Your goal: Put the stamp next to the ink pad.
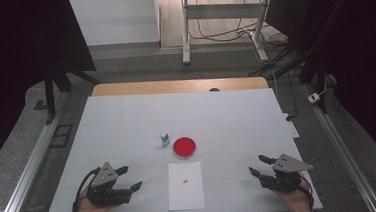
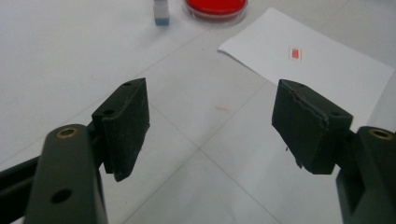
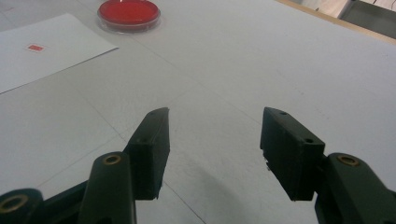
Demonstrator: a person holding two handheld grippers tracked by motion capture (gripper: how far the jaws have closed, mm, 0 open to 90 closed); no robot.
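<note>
Both grippers are just sitting low over the white table (image 1: 127, 120), holding nothing. Left gripper (image 1: 129, 177) at about 7 o'clock, jaws spread wide; right gripper (image 1: 258, 165) at 5 o'clock, jaws apart too. Between them lies a sheet of paper (image 1: 186, 194) with a tiny red mark (image 1: 185, 181). At its 12 o'clock is a red petri dish (image 1: 185, 147), and a small blue-and-white block (image 1: 165, 139) stands just beside that at 9 o'clock.

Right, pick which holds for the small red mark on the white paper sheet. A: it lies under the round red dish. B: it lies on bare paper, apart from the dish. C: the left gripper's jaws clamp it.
B: the small red mark sits alone on the white paper sheet, with the round red dish beyond the paper's far edge.
</note>
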